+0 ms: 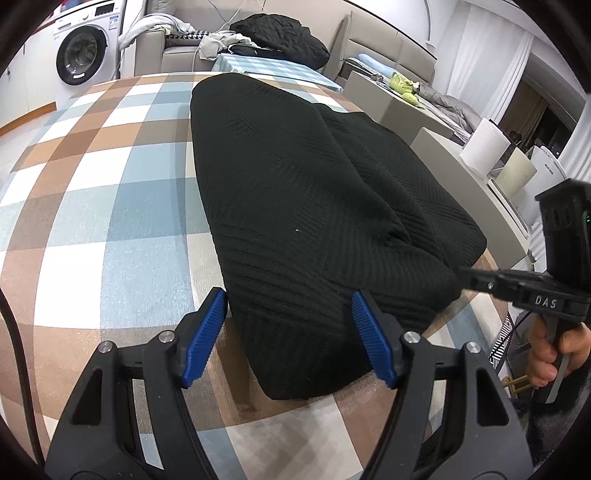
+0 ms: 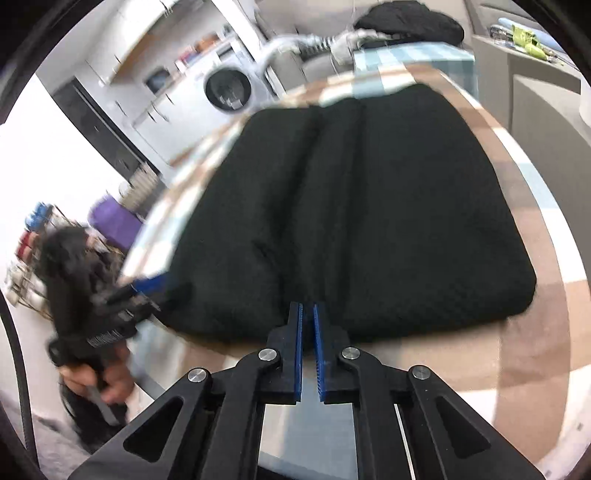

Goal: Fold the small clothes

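A black knit garment (image 1: 306, 206) lies folded into a thick oblong on the checked tablecloth (image 1: 92, 221). My left gripper (image 1: 290, 308) is open, its blue pads (image 1: 207, 339) standing either side of the garment's near corner without squeezing it. My right gripper (image 2: 308, 306) is shut, its pads almost together, and its tips rest on the near edge of the garment (image 2: 369, 206). No cloth shows between them. From the left wrist view the right gripper (image 1: 461, 275) reaches in from the right to the garment's side edge, a hand (image 1: 546, 354) on its handle. The left gripper (image 2: 151, 286) appears blurred.
The table's rounded edge (image 1: 495, 258) runs close to the garment's right side. Beyond it are a grey counter with a paper roll (image 1: 484, 147), a sofa piled with dark clothes (image 1: 280, 35), and a washing machine (image 1: 83, 55) at far left.
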The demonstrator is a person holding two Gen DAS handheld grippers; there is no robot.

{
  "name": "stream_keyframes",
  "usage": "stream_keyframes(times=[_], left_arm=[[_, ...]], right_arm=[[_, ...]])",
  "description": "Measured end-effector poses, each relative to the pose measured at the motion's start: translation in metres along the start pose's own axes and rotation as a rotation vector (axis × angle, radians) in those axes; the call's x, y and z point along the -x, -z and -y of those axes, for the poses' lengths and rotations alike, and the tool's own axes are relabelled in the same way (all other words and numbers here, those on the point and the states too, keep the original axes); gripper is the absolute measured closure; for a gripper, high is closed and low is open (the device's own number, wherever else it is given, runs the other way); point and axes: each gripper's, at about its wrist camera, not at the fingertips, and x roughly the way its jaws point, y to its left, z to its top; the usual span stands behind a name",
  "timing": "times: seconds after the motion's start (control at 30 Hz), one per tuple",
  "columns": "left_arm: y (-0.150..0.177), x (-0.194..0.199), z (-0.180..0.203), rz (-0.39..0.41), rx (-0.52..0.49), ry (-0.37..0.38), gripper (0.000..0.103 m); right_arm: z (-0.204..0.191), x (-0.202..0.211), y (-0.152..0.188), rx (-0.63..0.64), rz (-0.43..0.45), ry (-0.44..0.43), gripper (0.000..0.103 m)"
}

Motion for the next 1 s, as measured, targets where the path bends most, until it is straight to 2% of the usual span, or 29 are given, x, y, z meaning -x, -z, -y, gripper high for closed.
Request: stream_keyframes(times=[0.1, 0.17, 0.23, 0.3, 0.37, 0.4, 0.43, 0.47, 0.5, 0.57, 0.6, 0.63, 0.7, 0.77, 0.83, 0.9, 1.0], left_arm=[[0.0, 0.0, -0.002, -0.001, 0.007, -0.001, 0.036], [-0.001, 0.001, -0.004, 0.004, 0.014, 0.002, 0.036], [-0.002, 0.002, -0.007, 0.009, 0.022, 0.001, 0.036], [-0.003, 0.004, -0.009, 0.015, 0.027, -0.01, 0.036], [-0.005, 0.007, -0.012, 0.026, 0.033, -0.02, 0.036], [-0.007, 0.008, -0.014, 0.031, 0.038, -0.026, 0.036], [-0.008, 0.01, -0.015, 0.034, 0.044, -0.032, 0.036], [-0.01, 0.012, -0.017, 0.042, 0.052, -0.031, 0.036], [-0.012, 0.013, -0.018, 0.047, 0.057, -0.029, 0.036], [-0.015, 0.015, -0.019, 0.057, 0.061, -0.023, 0.036], [-0.016, 0.014, -0.02, 0.059, 0.061, -0.014, 0.035], [-0.016, 0.012, -0.019, 0.053, 0.06, -0.005, 0.035], [-0.014, 0.008, -0.017, 0.036, 0.049, -0.011, 0.035], [-0.009, 0.004, -0.015, 0.019, 0.03, -0.024, 0.035], [-0.005, 0.004, -0.015, 0.015, 0.032, -0.026, 0.035], [-0.003, 0.006, -0.019, 0.016, 0.046, -0.02, 0.035], [-0.001, 0.009, -0.023, 0.013, 0.062, -0.015, 0.034]], right_arm=[[0.004, 0.006, -0.007, -0.007, 0.032, -0.024, 0.086], [0.0, 0.009, -0.024, 0.006, 0.074, -0.043, 0.066], [-0.008, -0.006, -0.046, 0.026, 0.076, -0.077, 0.063], [-0.011, -0.03, -0.068, 0.026, 0.045, -0.088, 0.063], [-0.013, -0.064, -0.09, 0.003, -0.02, -0.079, 0.063], [-0.014, -0.079, -0.098, 0.0, -0.054, -0.101, 0.064], [-0.016, -0.09, -0.105, 0.01, -0.071, -0.126, 0.069], [-0.021, -0.095, -0.111, 0.042, -0.074, -0.121, 0.087], [-0.028, -0.092, -0.12, 0.079, -0.063, -0.113, 0.094], [-0.033, -0.071, -0.127, 0.113, 0.041, -0.153, 0.094], [-0.037, -0.059, -0.131, 0.133, 0.101, -0.129, 0.094], [-0.036, -0.054, -0.134, 0.137, 0.122, -0.102, 0.094], [-0.031, -0.06, -0.136, 0.127, 0.101, -0.043, 0.092], [-0.02, -0.073, -0.13, 0.075, 0.03, -0.041, 0.081], [-0.01, -0.08, -0.119, 0.03, -0.049, -0.099, 0.072], [0.0, -0.076, -0.101, 0.003, -0.102, -0.193, 0.07], [0.0, -0.058, -0.071, 0.041, -0.126, -0.268, 0.063]])
